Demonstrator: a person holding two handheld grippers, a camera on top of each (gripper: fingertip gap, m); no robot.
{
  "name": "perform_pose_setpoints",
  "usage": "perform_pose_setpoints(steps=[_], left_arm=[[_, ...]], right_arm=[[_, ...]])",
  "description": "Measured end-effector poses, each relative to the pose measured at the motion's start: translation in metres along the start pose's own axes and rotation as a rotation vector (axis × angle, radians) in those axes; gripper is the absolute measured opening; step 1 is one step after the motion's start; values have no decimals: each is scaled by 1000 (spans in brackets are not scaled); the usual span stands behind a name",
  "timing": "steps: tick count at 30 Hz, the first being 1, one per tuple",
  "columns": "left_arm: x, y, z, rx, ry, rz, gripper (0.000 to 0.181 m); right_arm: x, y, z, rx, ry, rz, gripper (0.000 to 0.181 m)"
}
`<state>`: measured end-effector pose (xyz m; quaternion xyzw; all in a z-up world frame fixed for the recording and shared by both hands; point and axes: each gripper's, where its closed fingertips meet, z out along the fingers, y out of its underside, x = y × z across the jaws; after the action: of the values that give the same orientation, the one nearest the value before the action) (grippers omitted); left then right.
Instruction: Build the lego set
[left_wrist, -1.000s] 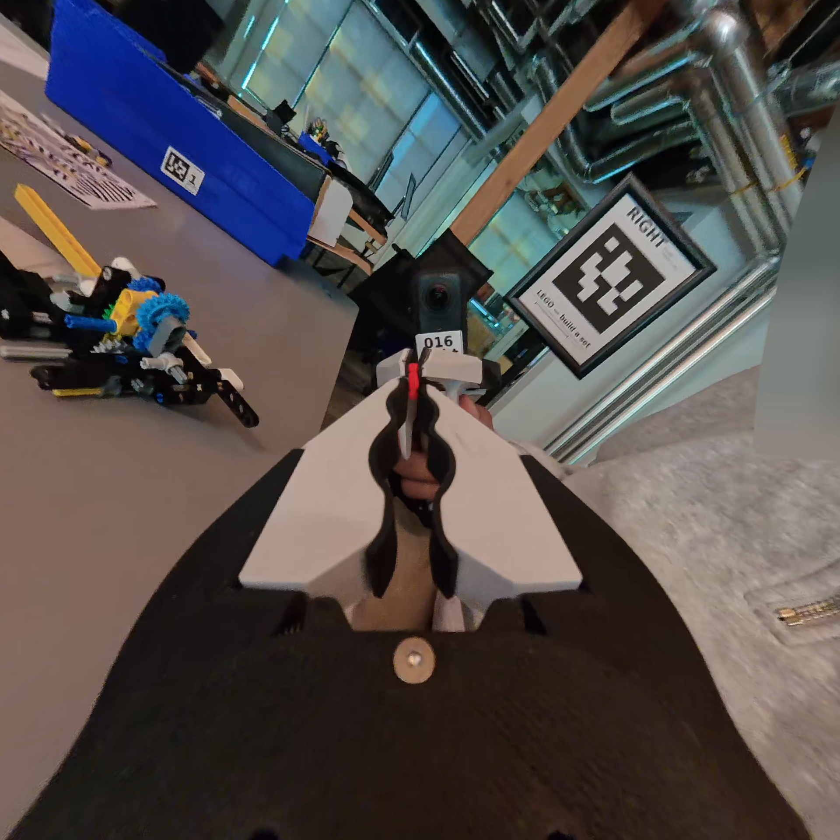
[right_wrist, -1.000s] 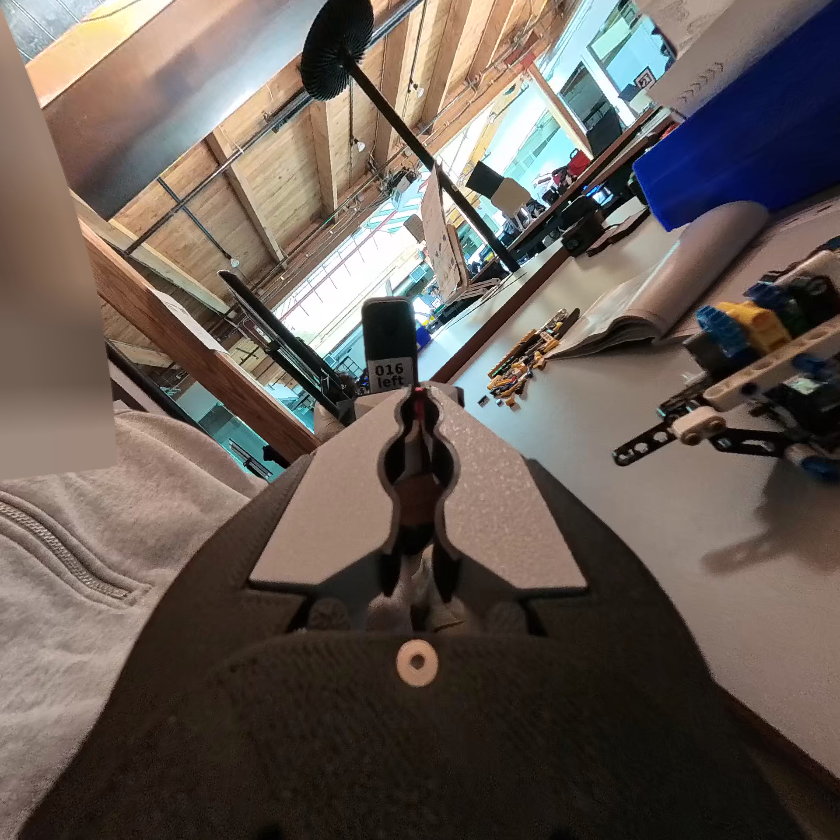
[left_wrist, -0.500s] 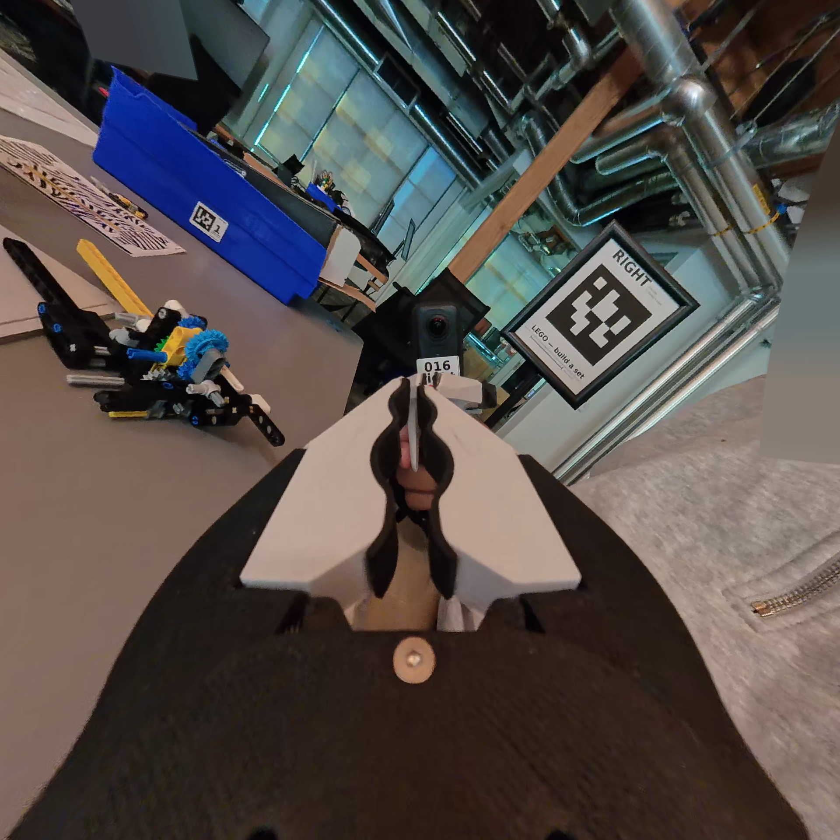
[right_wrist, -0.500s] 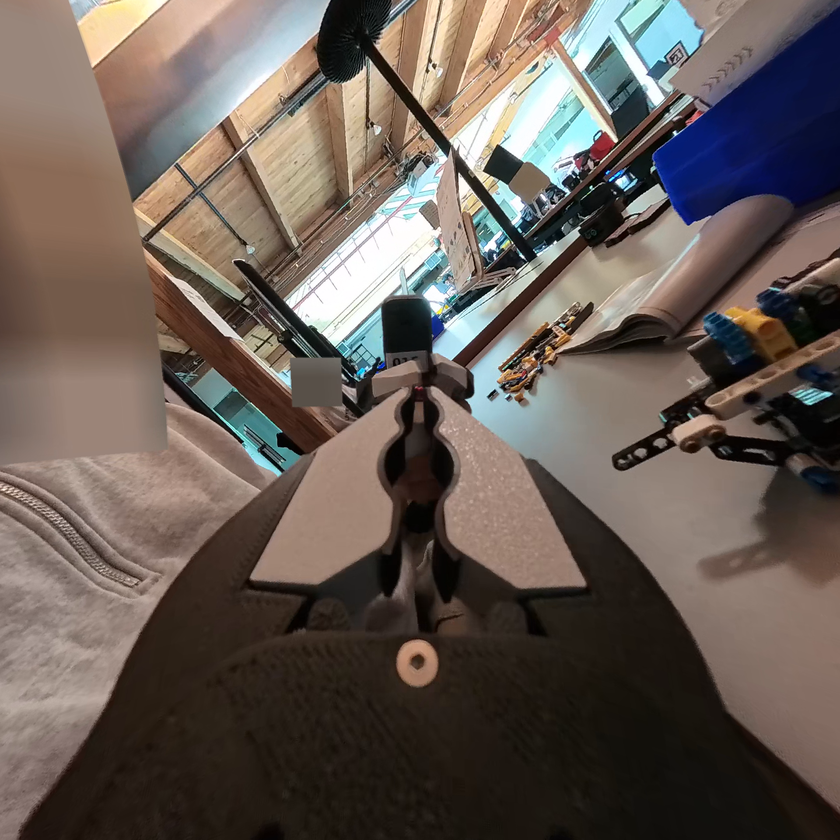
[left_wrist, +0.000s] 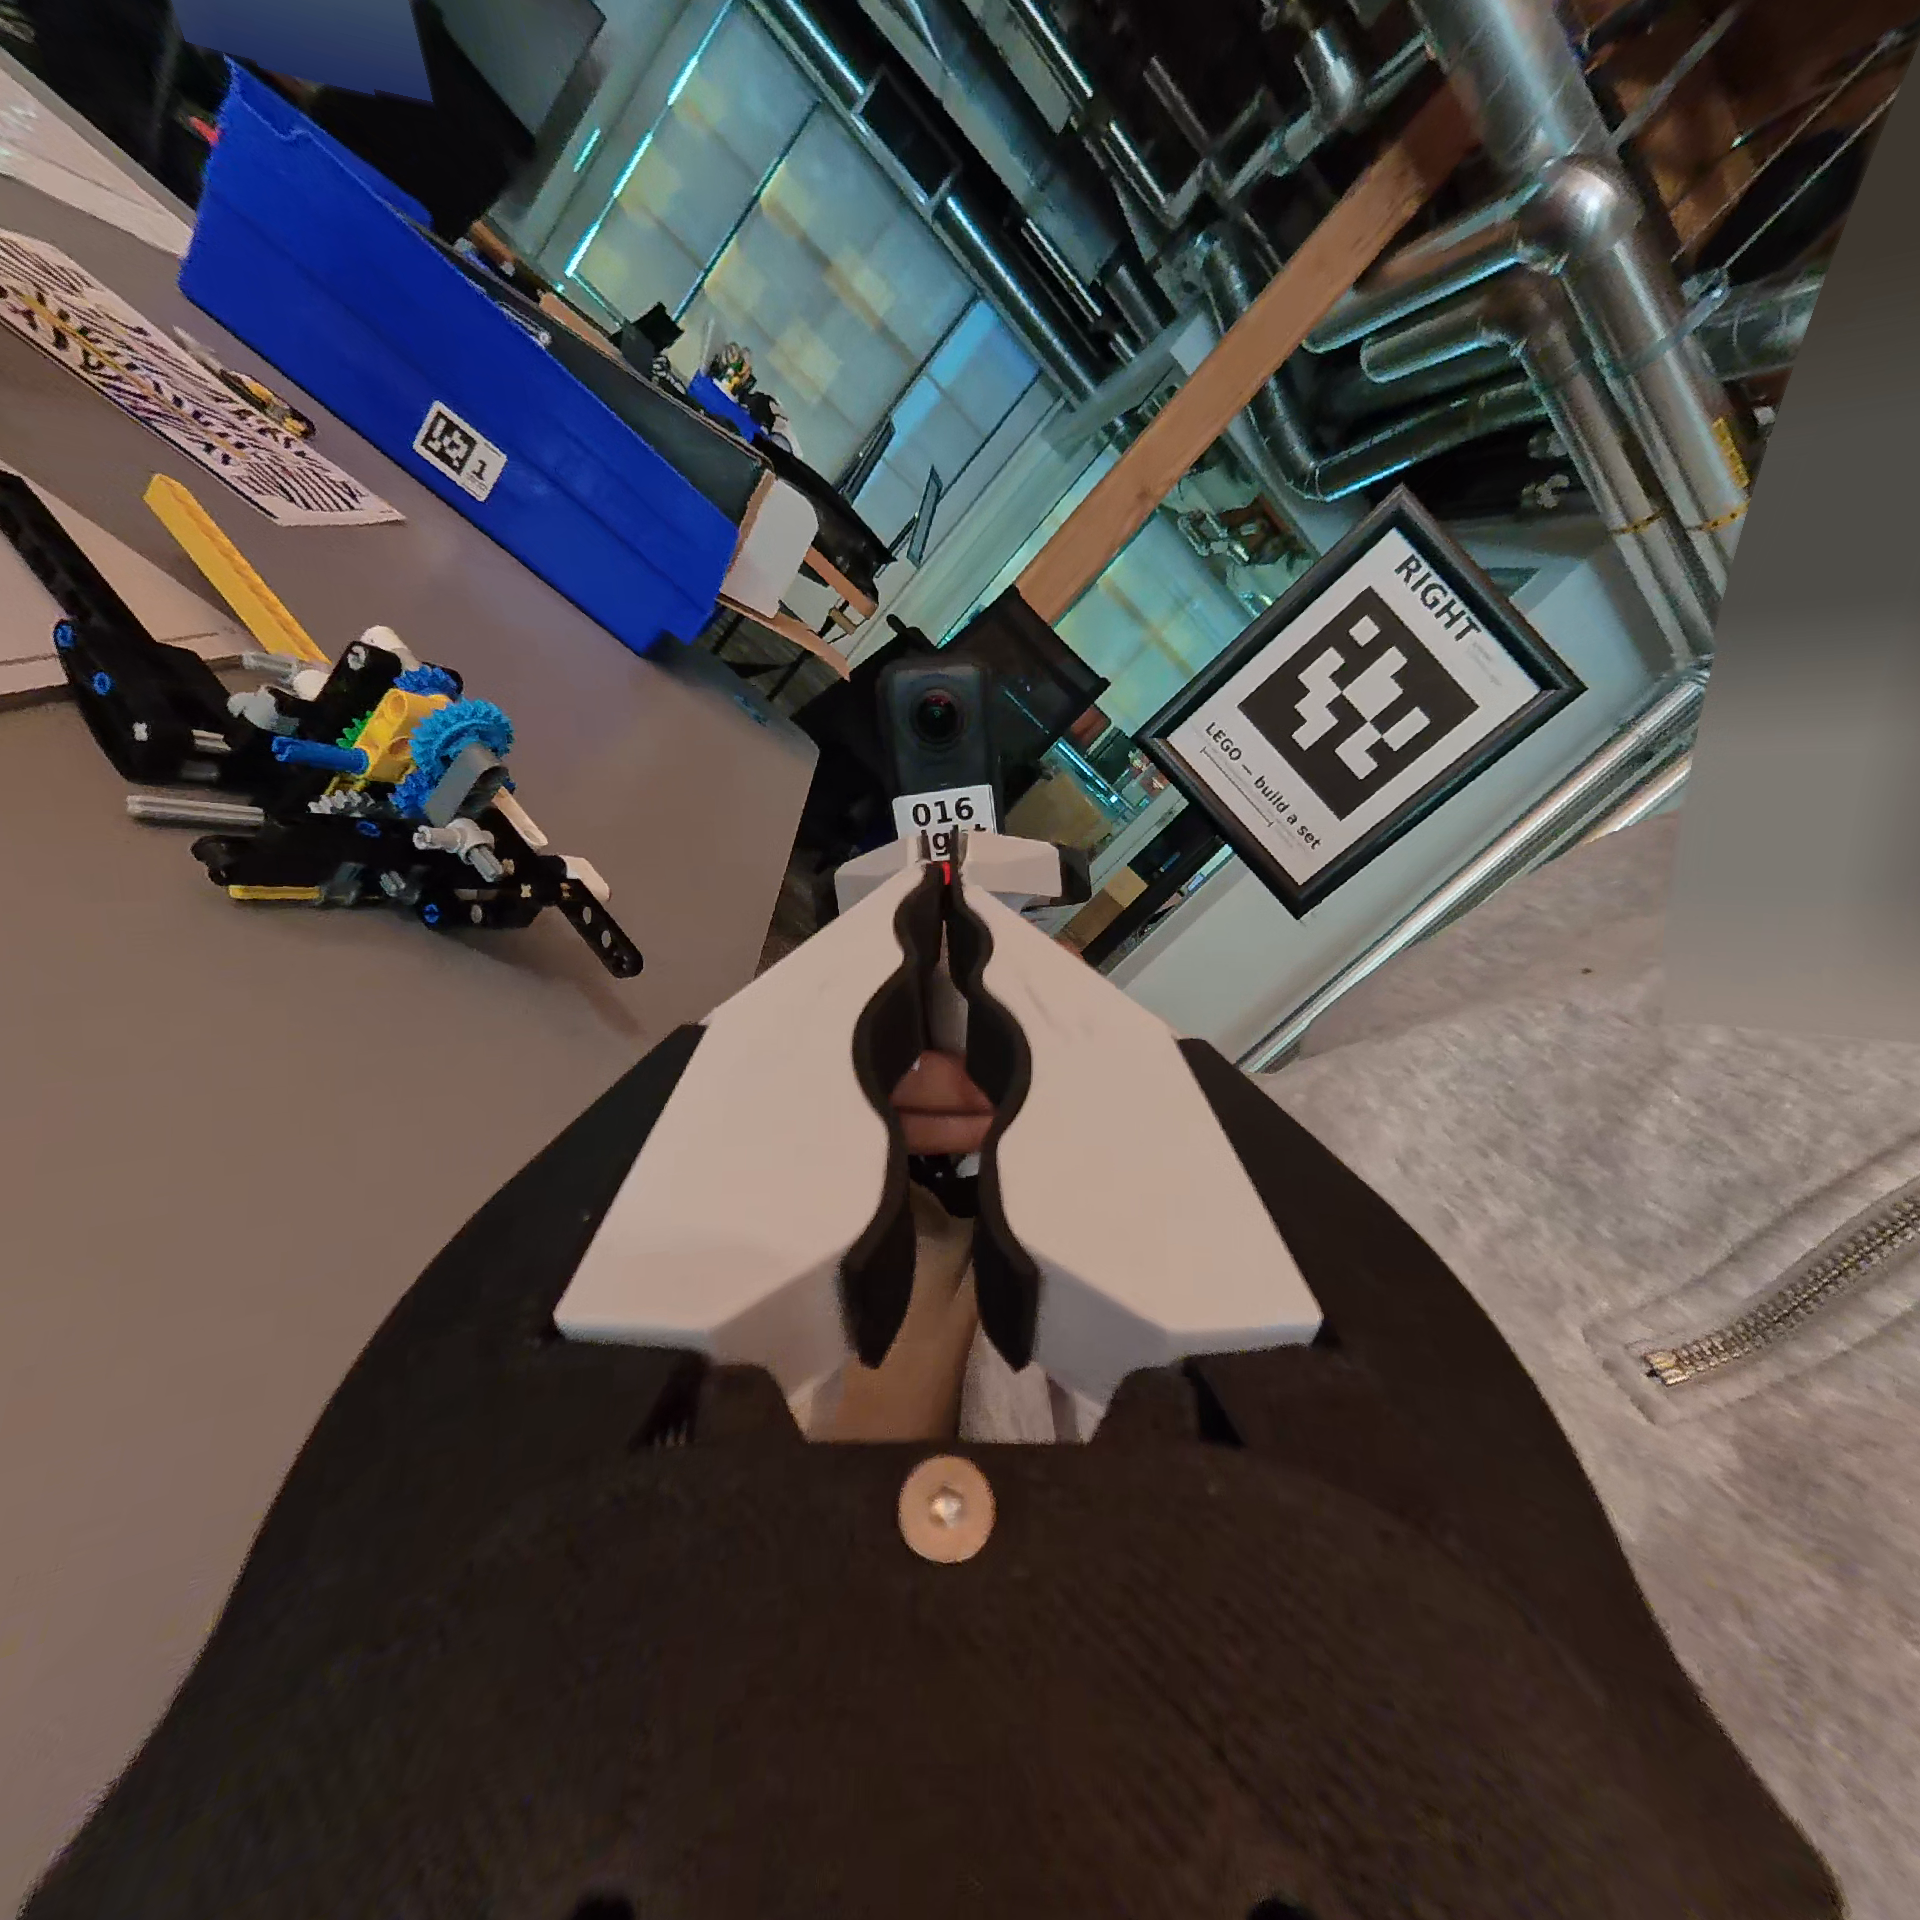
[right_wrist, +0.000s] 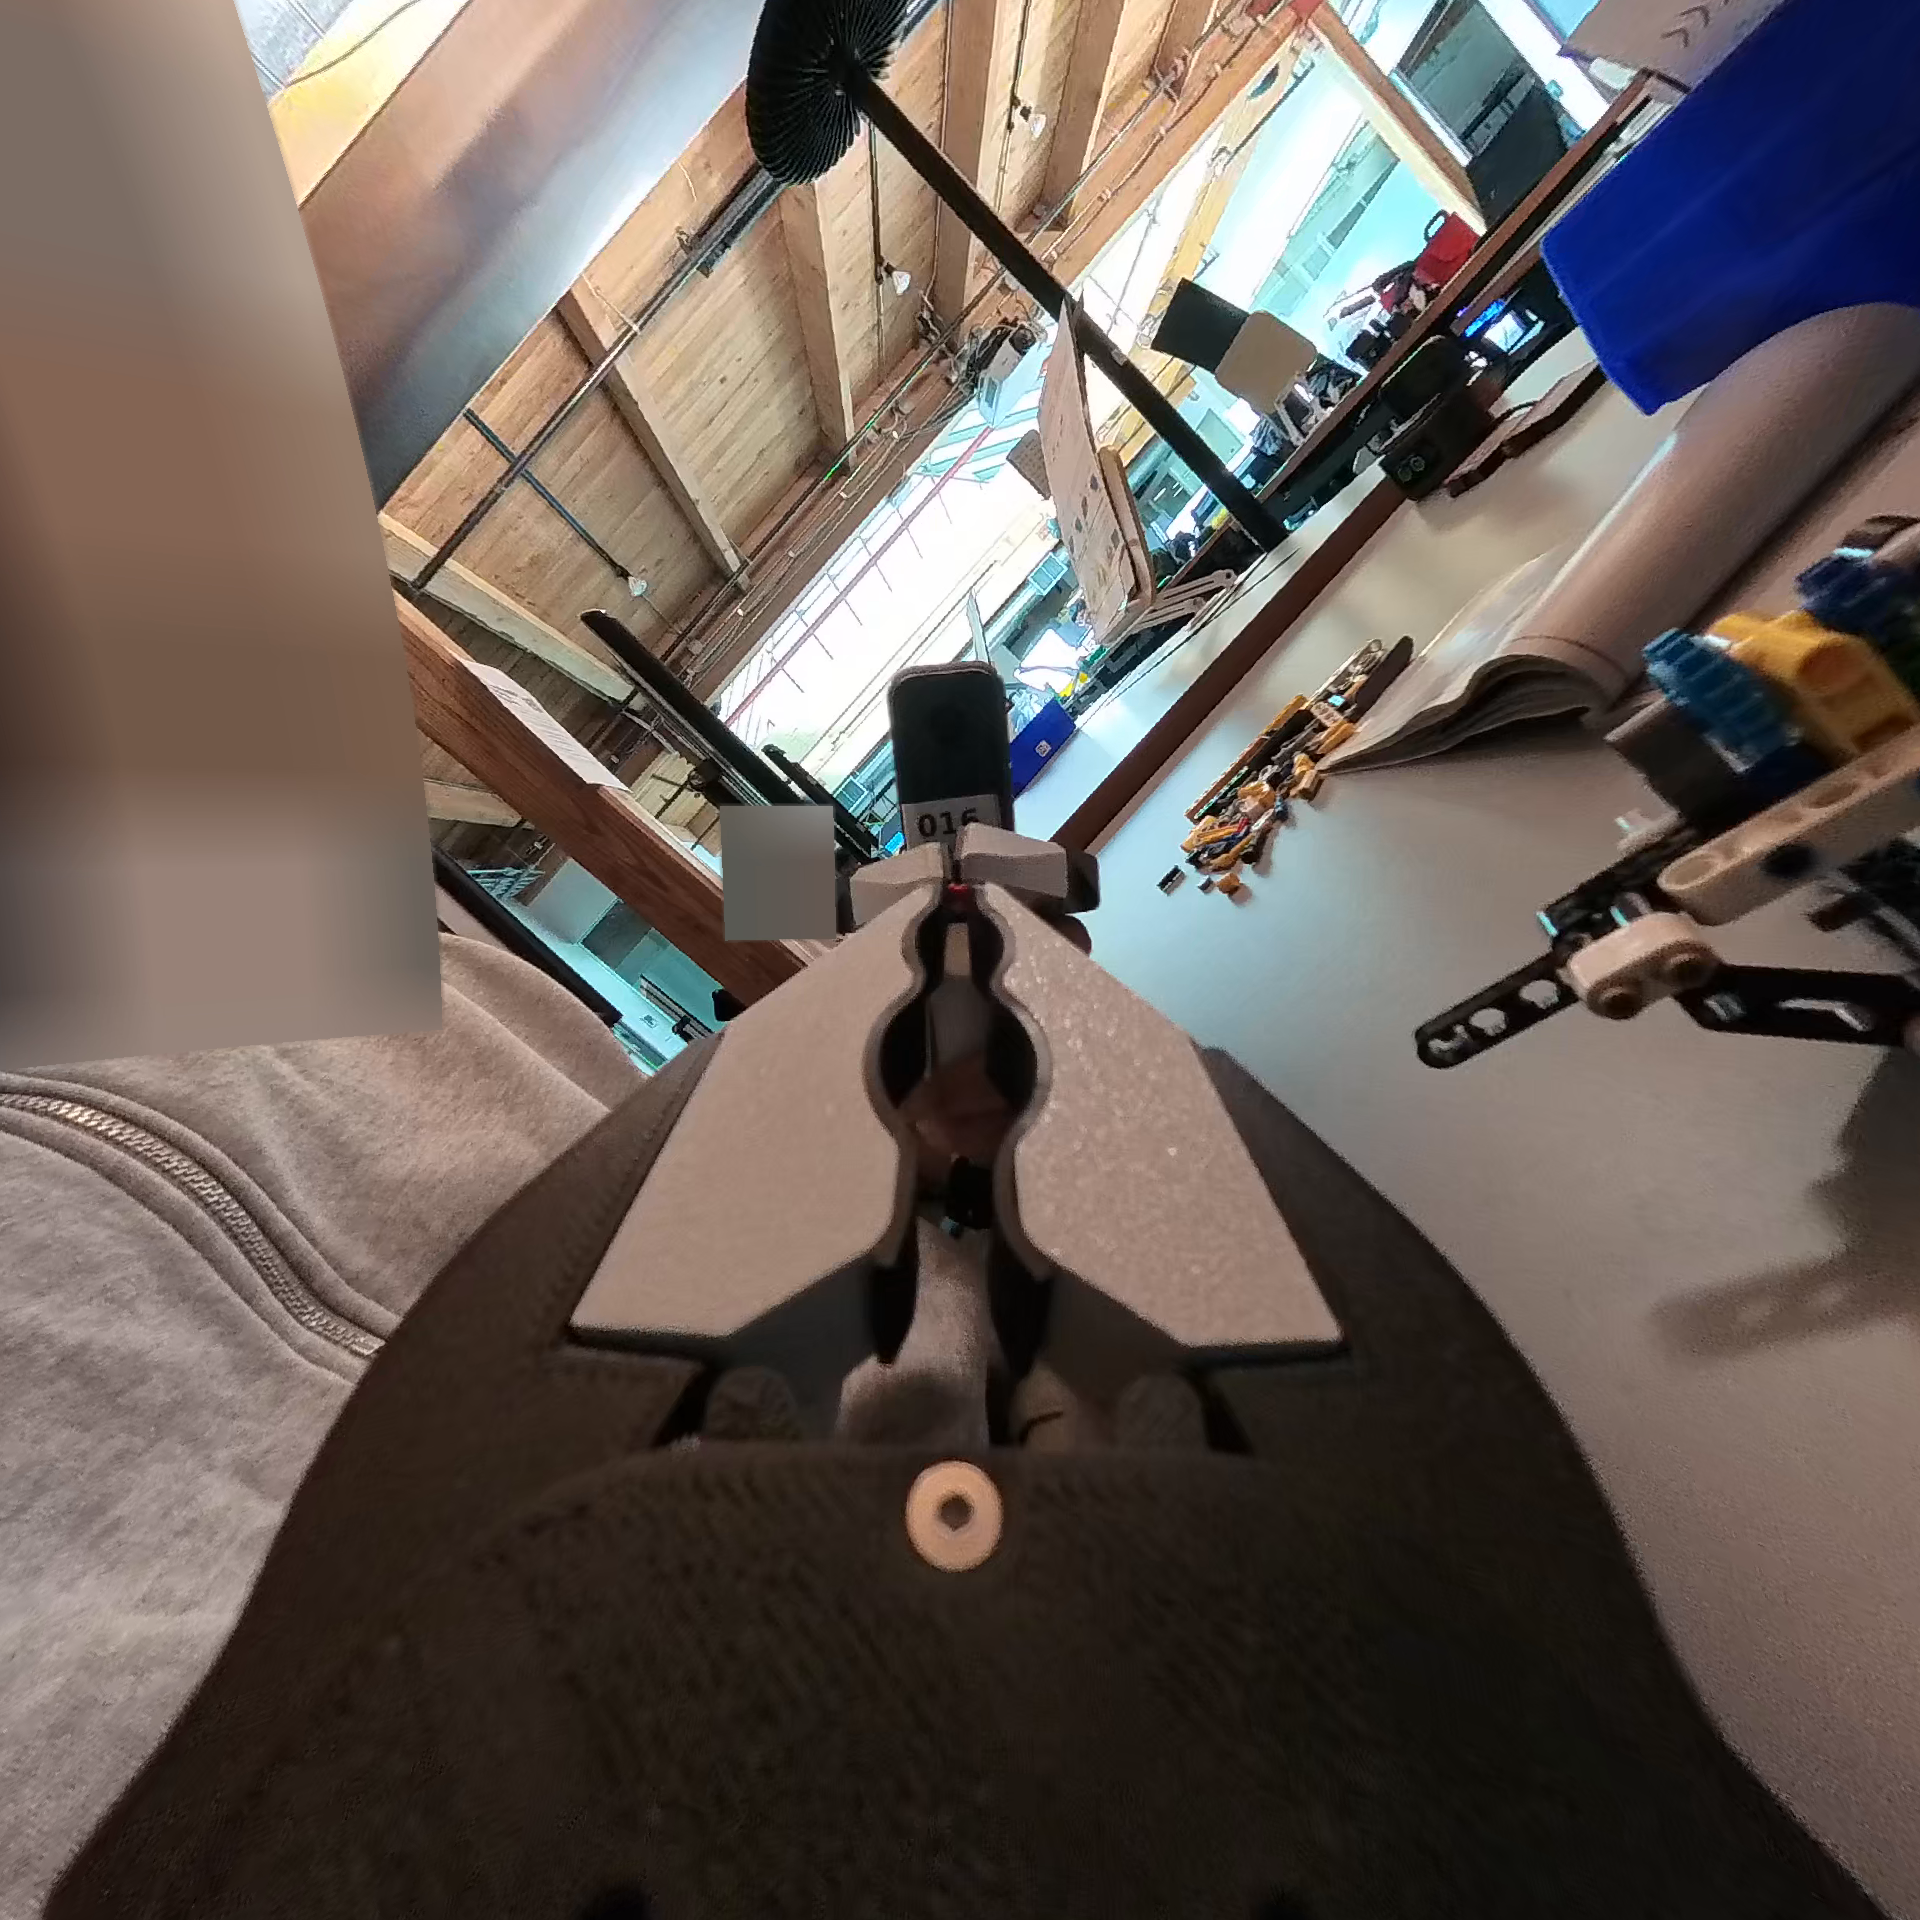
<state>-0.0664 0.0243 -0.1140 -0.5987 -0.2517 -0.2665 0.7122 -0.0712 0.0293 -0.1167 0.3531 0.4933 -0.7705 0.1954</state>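
Observation:
My left gripper (left_wrist: 943, 883) and right gripper (right_wrist: 956, 899) are held up in the air, tip to tip, facing each other. Both are shut. A small red piece (left_wrist: 945, 876) shows only as a sliver where the two pairs of tips meet, pinched in both. It also shows as a red dot in the right wrist view (right_wrist: 956, 890). The right gripper's grey fingers (left_wrist: 1023, 862) sit just beyond my left tips. The partly built black, blue and yellow lego model (left_wrist: 395, 810) lies on the grey table (left_wrist: 312, 1143), off to the side; it also shows in the right wrist view (right_wrist: 1766, 790).
A blue bin (left_wrist: 416, 343) stands at the table's far side, with a printed sheet (left_wrist: 156, 405) and a yellow beam (left_wrist: 229, 566) near it. An open booklet (right_wrist: 1538, 665) and several loose pieces (right_wrist: 1268, 800) lie farther off. A person's grey sweater (left_wrist: 1558, 1247) is close by. My two grippers' fingertips are within a few centimetres of each other.
A second ago more of the red piece stood out of my left tips; now only a sliver shows. The two grippers have stayed tip to tip and tilted a little.

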Motion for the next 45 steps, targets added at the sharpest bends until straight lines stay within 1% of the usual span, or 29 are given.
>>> perform_pose_setpoints(steps=[2, 4, 6, 8, 11, 19, 27, 35, 38, 40, 41, 43, 45], left_arm=[[0, -1, -1, 6, 2, -9, 0], [0, -1, -2, 7, 7, -14, 8], [2, 1, 0, -6, 20, -25, 11], [3, 4, 1, -15, 24, -26, 10], [4, 5, 2, -21, 27, -20, 3], [4, 5, 1, -33, 27, -15, 2], [5, 6, 1, -33, 23, -1, 1], [6, 3, -2, -19, 31, -3, 2], [7, 6, -1, -39, 39, -3, 2], [7, 12, -1, -83, 52, -18, 2], [6, 15, 0, -108, 58, -28, 2], [7, 17, -1, -134, 75, -31, 2], [9, 21, -2, -173, 90, -29, 2]], right_arm=[[-1, 0, 1, -4, -5, 0, 1], [-1, 0, 1, -4, -7, -5, 1], [-2, 0, 1, -7, -7, -7, 0], [-3, 1, 2, -9, -10, -7, 0], [-5, 1, 2, -14, -16, -11, 0], [-4, 3, 3, -26, -8, -17, 1], [-6, 1, 1, -88, 78, -221, 0], [-9, -15, -10, -41, 81, -249, 2], [-13, -13, -10, -84, 80, -319, 9], [-20, -10, -10, -119, 57, -391, 18], [-26, -9, -10, -131, 37, -432, 20], [-37, -5, -11, -165, 12, -547, 20], [-37, 3, -13, -233, 38, -705, 20]])
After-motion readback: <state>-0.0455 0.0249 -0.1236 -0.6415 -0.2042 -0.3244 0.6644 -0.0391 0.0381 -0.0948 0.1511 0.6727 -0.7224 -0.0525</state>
